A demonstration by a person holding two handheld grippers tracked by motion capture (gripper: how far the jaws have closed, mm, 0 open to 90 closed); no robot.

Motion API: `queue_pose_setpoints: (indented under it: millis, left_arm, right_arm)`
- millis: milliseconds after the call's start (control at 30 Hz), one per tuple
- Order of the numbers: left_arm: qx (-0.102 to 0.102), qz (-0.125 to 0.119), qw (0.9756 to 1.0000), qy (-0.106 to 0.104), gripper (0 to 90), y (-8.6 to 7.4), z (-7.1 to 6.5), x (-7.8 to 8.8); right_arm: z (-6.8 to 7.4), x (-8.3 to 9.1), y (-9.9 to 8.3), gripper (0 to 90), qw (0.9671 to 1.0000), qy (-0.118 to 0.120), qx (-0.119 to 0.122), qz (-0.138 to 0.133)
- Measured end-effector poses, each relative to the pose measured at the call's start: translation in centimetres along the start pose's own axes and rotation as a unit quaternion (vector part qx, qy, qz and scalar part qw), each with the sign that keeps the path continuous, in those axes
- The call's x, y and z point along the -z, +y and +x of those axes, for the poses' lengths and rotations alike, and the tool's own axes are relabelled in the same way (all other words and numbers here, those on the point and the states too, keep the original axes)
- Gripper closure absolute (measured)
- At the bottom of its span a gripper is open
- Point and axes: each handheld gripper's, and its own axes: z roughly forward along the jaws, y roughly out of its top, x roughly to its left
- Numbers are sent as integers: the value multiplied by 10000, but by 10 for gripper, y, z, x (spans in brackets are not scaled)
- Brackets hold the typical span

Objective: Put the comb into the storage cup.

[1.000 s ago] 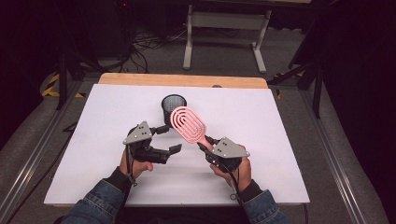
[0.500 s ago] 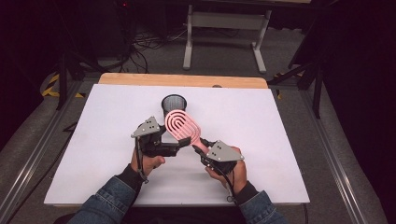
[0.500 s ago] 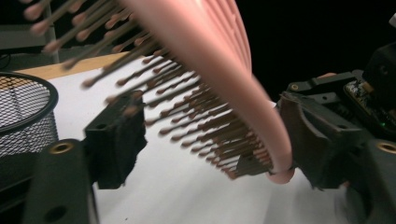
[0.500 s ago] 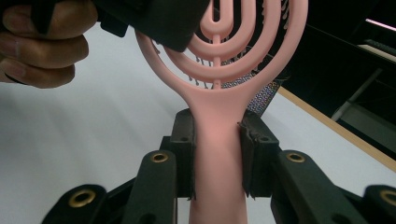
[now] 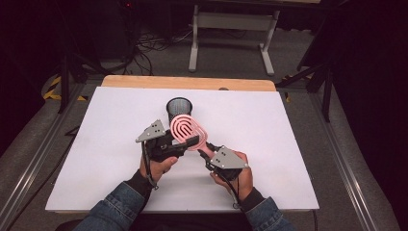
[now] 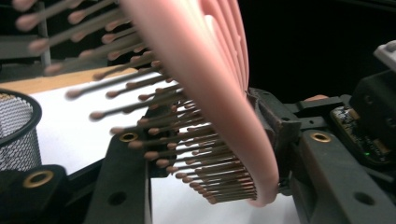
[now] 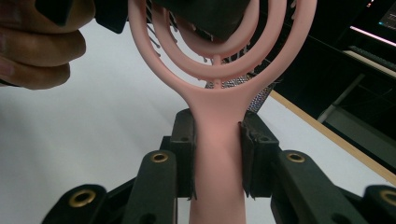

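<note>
I have the pink hairbrush (image 5: 187, 131) up off the desk (image 5: 288, 144) between both hands, in front of the black mesh cup (image 5: 179, 109), which stands just beyond the brush head.

My right gripper (image 5: 211, 152) pinches the handle (image 7: 217, 154): in the right gripper view both pads press flat on either side of it, the handle rising straight up between them and widening into the looped head above. My right hand (image 5: 238, 177) sits behind and below that grip.

My left gripper (image 5: 185, 142) comes in from the other side, onto the head. Its jaws have just been closing, and the head is between them. In the left gripper view, the pink back of the head leans against the right-hand jaw, and the bristles (image 6: 177, 140) reach toward the left-hand jaw, their tips at or just short of its pad. I read that as a pinch across the head, bristle side to one jaw, smooth side to the other. My left hand (image 5: 161, 163) wraps the gripper body below.

The mesh cup shows to the left of my left jaws, upright on the white desk surface, clear of the brush. The two grippers sit close together, left on the head, right on the handle, nearly touching where the handle meets the head.
</note>
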Motion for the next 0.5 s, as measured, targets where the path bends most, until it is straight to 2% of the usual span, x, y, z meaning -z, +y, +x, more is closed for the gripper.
queue_pose_setpoints:
  millis: [133,200,300,500]
  left_arm:
    - [-74,-33,9999,-140,597,2,-3,0]
    - [-161,-33,9998,-132,607,4,-6,0]
    - [-277,-83,9996,-8,623,6,-7,1]
    - [-285,-165,9994,102,623,12,-2,10]
  right_arm:
    - [0,0,0,704,10000,-8,-20,2]
    - [0,0,0,702,10000,6,-34,-15]
    - [0,0,0,694,10000,50,-41,-39]
    - [-1,1,1,660,9999,143,-41,-87]
